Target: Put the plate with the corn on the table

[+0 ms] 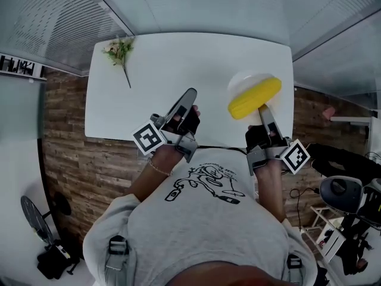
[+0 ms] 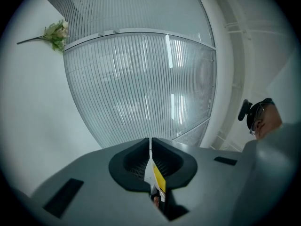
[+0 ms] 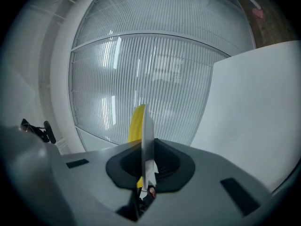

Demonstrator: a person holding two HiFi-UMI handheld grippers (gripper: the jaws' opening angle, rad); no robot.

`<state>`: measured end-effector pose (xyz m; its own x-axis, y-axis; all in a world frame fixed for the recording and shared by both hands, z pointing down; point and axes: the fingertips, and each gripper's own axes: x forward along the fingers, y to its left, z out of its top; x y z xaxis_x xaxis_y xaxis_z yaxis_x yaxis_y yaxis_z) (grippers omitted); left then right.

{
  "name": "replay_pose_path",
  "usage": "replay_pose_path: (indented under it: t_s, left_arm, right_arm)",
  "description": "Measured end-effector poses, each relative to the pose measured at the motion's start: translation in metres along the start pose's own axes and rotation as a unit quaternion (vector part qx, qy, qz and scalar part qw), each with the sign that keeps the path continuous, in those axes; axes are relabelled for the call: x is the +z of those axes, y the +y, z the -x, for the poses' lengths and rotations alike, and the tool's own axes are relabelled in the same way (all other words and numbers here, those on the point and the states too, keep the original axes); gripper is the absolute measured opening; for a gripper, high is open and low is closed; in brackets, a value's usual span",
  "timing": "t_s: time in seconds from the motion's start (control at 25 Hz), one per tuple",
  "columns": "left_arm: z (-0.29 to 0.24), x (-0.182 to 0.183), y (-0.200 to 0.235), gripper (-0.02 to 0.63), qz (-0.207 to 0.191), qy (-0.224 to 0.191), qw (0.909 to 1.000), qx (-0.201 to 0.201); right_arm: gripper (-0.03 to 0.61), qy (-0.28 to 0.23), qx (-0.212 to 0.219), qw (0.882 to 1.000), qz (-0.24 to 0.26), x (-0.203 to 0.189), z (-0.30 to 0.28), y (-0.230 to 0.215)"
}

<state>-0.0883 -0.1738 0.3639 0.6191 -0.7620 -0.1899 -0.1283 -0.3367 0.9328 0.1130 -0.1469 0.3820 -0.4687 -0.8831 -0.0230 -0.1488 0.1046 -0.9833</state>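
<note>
A white plate [image 1: 243,80] carries a yellow corn cob [image 1: 255,97] over the right part of the white table [image 1: 196,58]. My right gripper [image 1: 262,107] is shut on the plate's near rim. In the right gripper view the plate [image 3: 147,135] shows edge-on between the jaws of the right gripper [image 3: 143,161], with the corn [image 3: 136,121] on its left side. Whether the plate touches the table I cannot tell. My left gripper [image 1: 189,94] hangs over the table's front middle, shut, with no task object in it. In its own view the left gripper [image 2: 150,147] has its jaws pressed together.
An artificial flower sprig [image 1: 121,51] lies at the table's far left corner and also shows as the flower sprig [image 2: 54,33] in the left gripper view. Ribbed glass panels [image 2: 141,88] stand behind the table. A black chair [image 1: 345,189] stands on the wooden floor to the right.
</note>
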Motion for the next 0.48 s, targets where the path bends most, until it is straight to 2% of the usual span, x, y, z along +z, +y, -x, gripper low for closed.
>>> replay_pose_path:
  t_s: [0.48]
  left_arm:
    - [0.002,0.0,0.01,0.029,0.005,-0.005,0.9999,0.008]
  right_arm:
    - [0.028,0.004,-0.004,1.0,0.0,0.003,-0.001,-0.016]
